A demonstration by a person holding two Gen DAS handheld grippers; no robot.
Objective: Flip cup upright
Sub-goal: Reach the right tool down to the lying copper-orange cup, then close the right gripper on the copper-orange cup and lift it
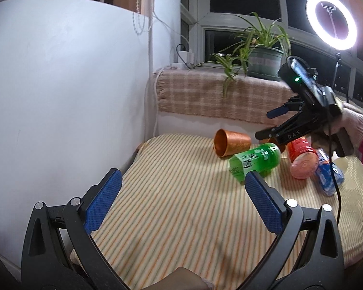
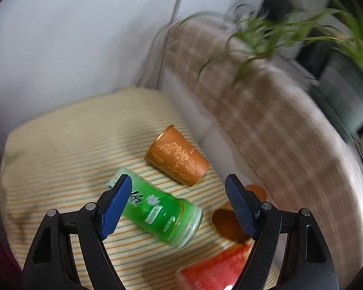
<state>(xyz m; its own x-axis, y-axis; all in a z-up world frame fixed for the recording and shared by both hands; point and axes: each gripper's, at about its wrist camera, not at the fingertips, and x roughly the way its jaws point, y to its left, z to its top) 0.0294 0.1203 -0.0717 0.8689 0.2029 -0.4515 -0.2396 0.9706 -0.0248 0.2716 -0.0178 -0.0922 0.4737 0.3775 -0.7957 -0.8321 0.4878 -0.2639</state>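
An orange cup with a gold pattern [image 1: 232, 143] lies on its side on the striped cloth, mouth toward the left wall; it also shows in the right wrist view [image 2: 177, 155]. A green cup [image 1: 254, 161] lies on its side in front of it, also seen from the right wrist [image 2: 157, 207]. My right gripper [image 2: 179, 203] is open and empty, hovering above the green cup; it shows in the left wrist view [image 1: 269, 123]. My left gripper [image 1: 181, 198] is open and empty, low over the near part of the cloth.
A red cup [image 1: 302, 160] and a blue cup [image 1: 328, 175] lie on their sides at the right. A second orange cup [image 2: 230, 222] lies by the right fingers. The white wall [image 1: 60, 84] is at left. A potted plant [image 1: 263, 58] stands on the checked ledge behind.
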